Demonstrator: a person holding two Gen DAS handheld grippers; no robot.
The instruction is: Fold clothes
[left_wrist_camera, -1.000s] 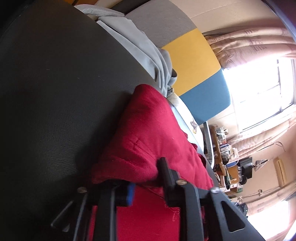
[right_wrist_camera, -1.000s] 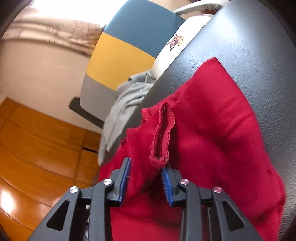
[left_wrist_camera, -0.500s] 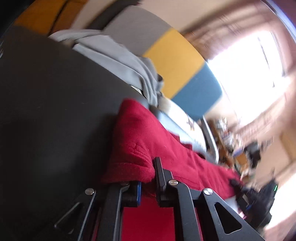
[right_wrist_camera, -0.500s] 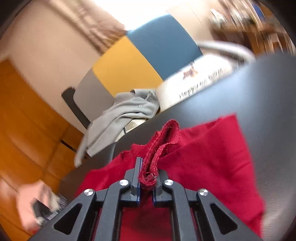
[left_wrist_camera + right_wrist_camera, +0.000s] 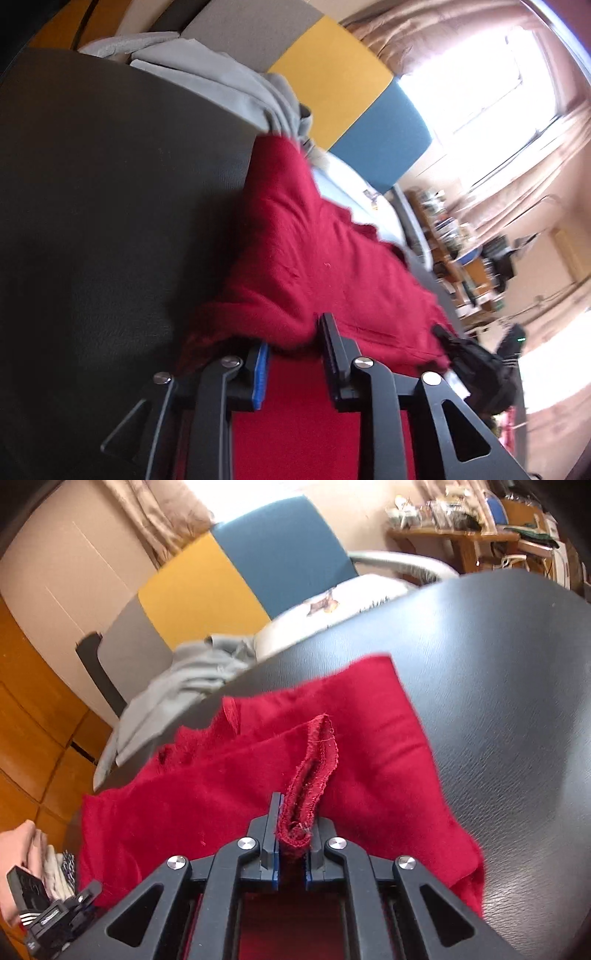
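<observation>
I am seeing right gripper (image 5: pixel 291 840) pinching red garment (image 5: pixel 229 797) hem, pointing level over black worktop (image 5: pixel 498 686); left gripper (image 5: pixel 295 354) gaping apart, cloth draping between.

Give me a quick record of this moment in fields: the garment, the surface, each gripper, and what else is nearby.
garment: red garment, spread and partly bunched on the table
surface: black table, textured top
right gripper: shut on a hemmed fold of the red garment
left gripper: jaws apart around a bunched edge of the cloth; whether it grips is unclear
other clothing: grey garment draped over the table's far edge
behind: chair with grey, yellow and blue panels
background: curtains by a bright window
</observation>
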